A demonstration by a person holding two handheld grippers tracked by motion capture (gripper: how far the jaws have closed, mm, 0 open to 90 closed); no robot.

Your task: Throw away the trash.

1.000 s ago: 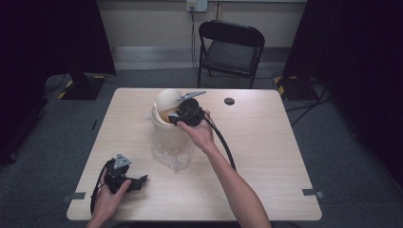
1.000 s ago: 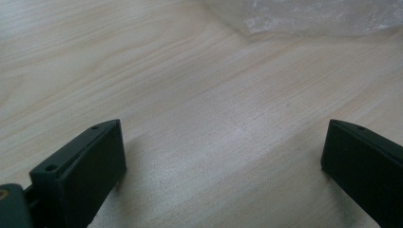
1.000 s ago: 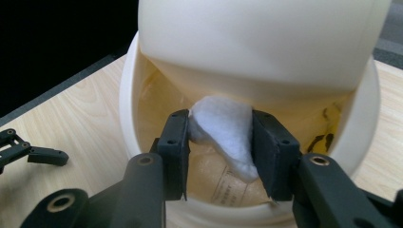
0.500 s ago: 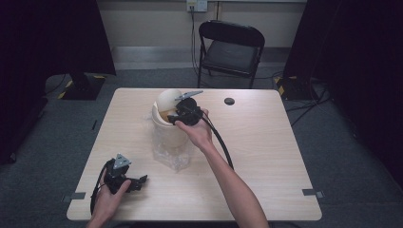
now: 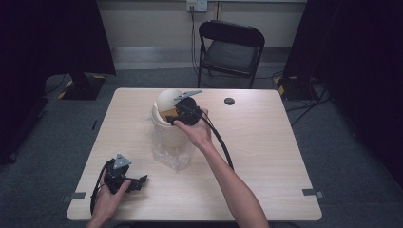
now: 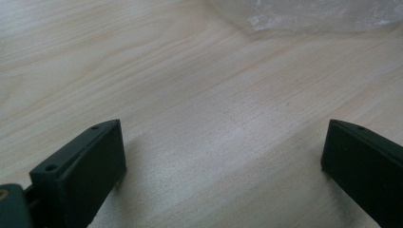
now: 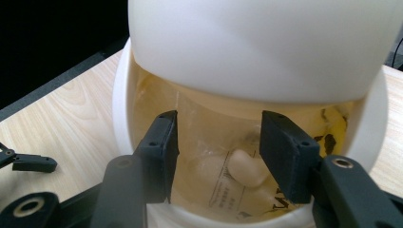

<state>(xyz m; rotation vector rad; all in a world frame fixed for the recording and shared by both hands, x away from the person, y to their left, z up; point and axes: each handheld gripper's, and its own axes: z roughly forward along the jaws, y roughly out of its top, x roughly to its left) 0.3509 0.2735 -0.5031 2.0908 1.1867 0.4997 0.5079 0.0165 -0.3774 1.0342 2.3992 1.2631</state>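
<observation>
— So, where do you stand right now?

— Your right gripper [image 5: 183, 112] hovers over the mouth of the white bin [image 5: 167, 130], which sits on the counter [image 5: 266, 142] a little toward ten o'clock of its middle. In the right gripper view its fingers [image 7: 159, 147] are partly spread over the opening and hold nothing; below them lies a pale lump [image 7: 246, 168] on printed wrapping. The swing lid [image 7: 256, 47] hangs tilted just above your fingers.

— And the other hand?

— Your left gripper [image 5: 128, 178] rests low on the counter at about seven o'clock from the bin, fingers [image 6: 85, 166] spread wide and empty. A clear plastic bag [image 5: 177, 156] lies crumpled against the bin's near side.

— What could go wrong?

— I judge the lid to be the main risk: push deeper and it may swing onto your fingers. The bin is unbraced, so a sideways nudge could tip it onto that bag.
</observation>
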